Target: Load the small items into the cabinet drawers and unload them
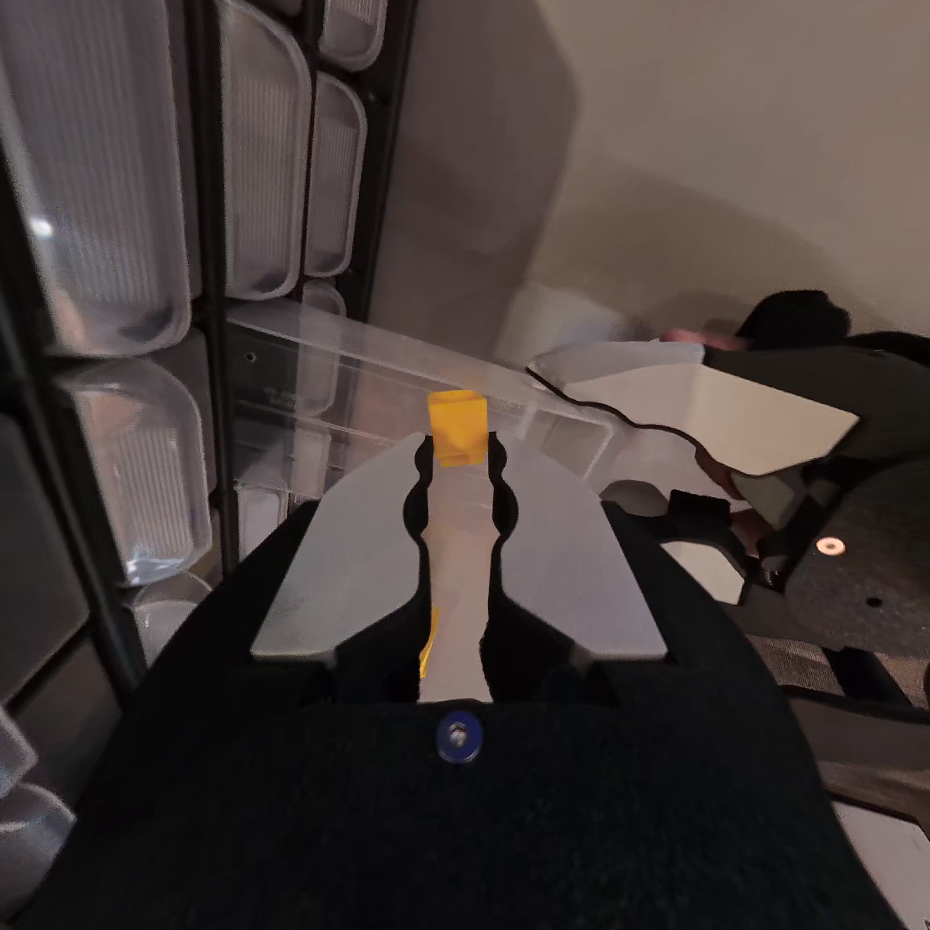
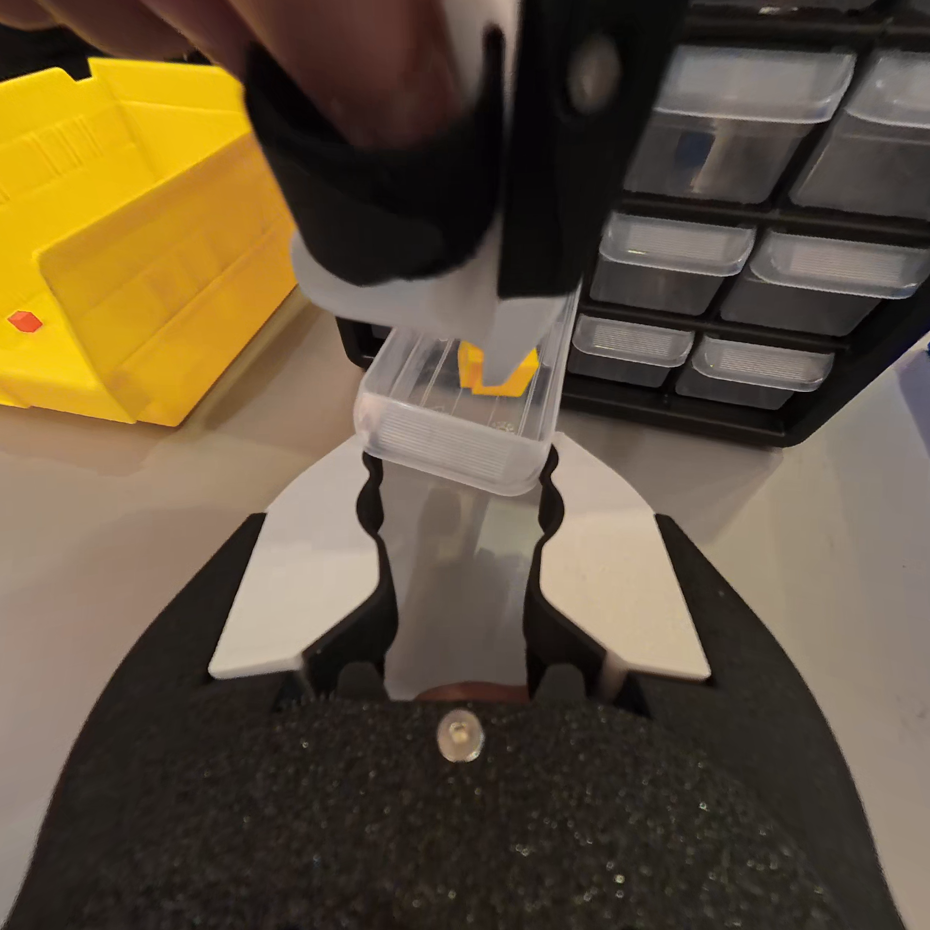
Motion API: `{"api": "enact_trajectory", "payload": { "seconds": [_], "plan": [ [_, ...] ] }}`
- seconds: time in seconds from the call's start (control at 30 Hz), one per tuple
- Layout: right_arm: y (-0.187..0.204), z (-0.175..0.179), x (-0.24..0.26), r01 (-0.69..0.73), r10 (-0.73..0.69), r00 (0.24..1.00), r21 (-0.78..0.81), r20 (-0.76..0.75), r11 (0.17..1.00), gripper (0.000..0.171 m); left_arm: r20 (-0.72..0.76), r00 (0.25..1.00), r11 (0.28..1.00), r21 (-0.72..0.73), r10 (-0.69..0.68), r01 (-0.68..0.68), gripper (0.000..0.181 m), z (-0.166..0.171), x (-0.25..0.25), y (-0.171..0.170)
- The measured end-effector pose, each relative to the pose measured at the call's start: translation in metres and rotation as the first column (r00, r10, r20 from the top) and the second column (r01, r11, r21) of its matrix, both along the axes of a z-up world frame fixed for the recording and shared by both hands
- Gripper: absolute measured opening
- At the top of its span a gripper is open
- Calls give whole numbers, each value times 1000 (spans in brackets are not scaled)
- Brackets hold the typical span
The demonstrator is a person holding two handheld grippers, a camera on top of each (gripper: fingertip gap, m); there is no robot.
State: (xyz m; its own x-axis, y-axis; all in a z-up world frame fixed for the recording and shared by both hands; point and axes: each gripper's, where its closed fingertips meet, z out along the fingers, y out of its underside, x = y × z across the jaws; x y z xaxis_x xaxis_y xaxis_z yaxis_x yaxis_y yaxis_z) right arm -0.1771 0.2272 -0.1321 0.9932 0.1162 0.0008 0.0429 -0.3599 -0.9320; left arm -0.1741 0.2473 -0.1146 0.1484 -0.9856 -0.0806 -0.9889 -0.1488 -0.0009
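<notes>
My left gripper (image 1: 459, 443) is shut on a small yellow cube (image 1: 455, 417) and holds it over a clear plastic drawer (image 1: 382, 362). The drawer is pulled out of the black cabinet (image 1: 211, 251). In the right wrist view the cube (image 2: 503, 385) sits low inside the drawer (image 2: 443, 443), with a white finger (image 2: 495, 347) of the left gripper in front of it. My right gripper (image 2: 459, 463) is closed on the drawer's ribbed front. Its white finger (image 1: 704, 402) also shows at the right of the left wrist view.
The cabinet (image 2: 755, 216) has several shut clear drawers. A yellow bin (image 2: 151, 251) stands at the left on the pale table (image 2: 151, 503) with a small red cube (image 2: 24, 322) in it. A hand holds the left gripper from above. Only a small space, under 4 cm, lies between the two pairs of fingers.
</notes>
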Motion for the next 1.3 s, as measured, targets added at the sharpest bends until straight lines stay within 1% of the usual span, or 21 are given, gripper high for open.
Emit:
{"api": "enact_trajectory", "payload": {
  "seconds": [0.13,0.2,0.27,0.37,0.43,0.47,0.53,0.63,0.7,0.77,0.8,0.87,0.93,1.0,1.07,1.1,1.13,1.17,1.2,1.23,1.3],
  "plan": [
    [0,-1,0,-2,2,1000,-7,-1,1000,60,-97,995,1000,20,13,-11,21,-11,-8,5],
    [0,-1,0,-4,4,1000,-7,-6,1000,60,-98,995,999,24,30,-28,21,-14,-7,6],
    [0,-1,0,-4,4,1000,-7,-7,1000,60,-79,996,998,45,44,-41,28,-11,-6,7],
    [-1,-1,0,-5,5,1000,-8,-4,1000,60,32,997,996,60,67,-69,36,11,-4,1],
    [-1,-1,0,-5,5,1000,-8,-4,1000,60,194,974,992,3,120,-123,36,37,-4,-16],
    [0,-1,0,-5,5,1000,-8,-3,1000,60,284,944,986,-16,166,-169,35,53,-7,-21],
    [1,-1,0,-5,5,1000,-8,4,1000,60,462,839,952,-47,288,-301,35,79,-21,-26],
    [7,0,3,-9,10,1000,-19,28,1000,60,671,587,859,-153,453,-489,35,94,-58,-36],
    [13,4,3,-10,11,1000,-35,15,999,60,776,375,791,-246,507,-559,34,86,-82,-47],
    [22,8,3,-15,17,999,-43,35,999,60,847,172,740,-320,503,-591,27,68,-101,-65],
    [28,9,4,-17,19,999,-47,47,999,60,855,115,712,-338,506,-616,27,51,-112,-75],
    [42,8,8,-18,23,997,-66,76,998,60,826,97,655,-363,555,-663,27,7,-128,-99],
    [57,2,13,-18,27,995,-92,98,996,64,812,80,629,-380,578,-678,27,-21,-135,-118],
    [65,-8,15,-46,55,997,-145,61,988,79,812,70,637,-397,579,-661,27,-30,-131,-130],
    [58,-17,13,-93,91,996,-203,-22,975,83,840,109,672,-340,532,-658,27,-29,-126,-131],
    [50,-19,13,-109,97,993,-215,-66,970,81,855,146,690,-287,497,-665,27,-28,-124,-130],
    [40,-18,11,-133,113,988,-204,-108,970,63,864,185,703,-236,467,-670,27,-28,-123,-129],
    [32,-12,8,-160,138,981,-164,-138,973,36,867,218,714,-200,447,-671,27,-28,-121,-129],
    [25,-4,6,-174,156,975,-103,-156,979,15,869,235,721,-180,435,-669,27,-27,-118,-130],
    [22,5,3,-186,177,971,-41,-158,982,4,873,237,727,-174,426,-664,27,-26,-116,-132],
    [26,16,3,-172,174,978,29,-110,985,0,877,221,735,-195,427,-649,27,-22,-111,-136]
  ]
}}
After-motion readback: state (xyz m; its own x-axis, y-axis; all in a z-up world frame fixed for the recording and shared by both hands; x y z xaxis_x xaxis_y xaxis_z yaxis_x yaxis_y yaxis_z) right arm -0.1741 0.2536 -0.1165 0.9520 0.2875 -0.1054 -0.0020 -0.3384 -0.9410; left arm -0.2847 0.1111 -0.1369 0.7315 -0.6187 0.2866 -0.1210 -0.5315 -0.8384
